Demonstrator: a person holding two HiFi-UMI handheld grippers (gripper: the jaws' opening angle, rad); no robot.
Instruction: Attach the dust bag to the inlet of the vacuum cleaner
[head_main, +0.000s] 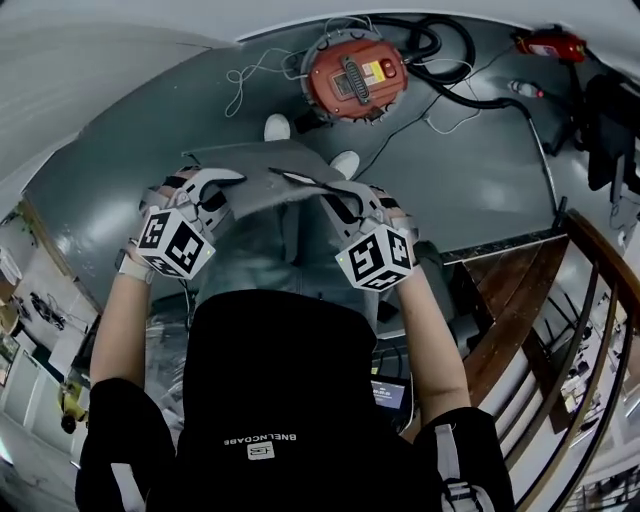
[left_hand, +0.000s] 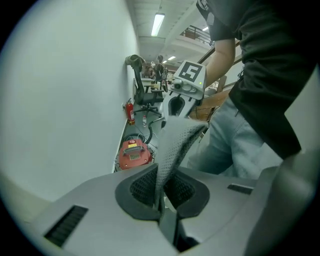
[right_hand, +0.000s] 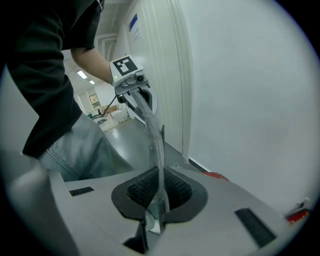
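Note:
A grey fabric dust bag (head_main: 268, 176) hangs stretched between my two grippers above the grey floor. My left gripper (head_main: 232, 192) is shut on its left edge and my right gripper (head_main: 322, 192) is shut on its right edge. In the left gripper view the perforated bag (left_hand: 176, 142) runs up from between the pads of my left gripper (left_hand: 161, 200) towards the other gripper. The right gripper view shows the bag (right_hand: 156, 142) pinched edge-on in my right gripper (right_hand: 159, 200). The round red vacuum cleaner (head_main: 355, 75) stands on the floor beyond the bag, apart from it, and also shows as the red vacuum cleaner (left_hand: 133, 154) by the wall.
A black hose (head_main: 440, 45) and thin cables lie round the vacuum cleaner. A red fire extinguisher (head_main: 548, 43) lies at the back right. A wooden stair rail (head_main: 575, 300) borders the right side. A white wall runs along the left. The person's white shoes (head_main: 277, 127) stand under the bag.

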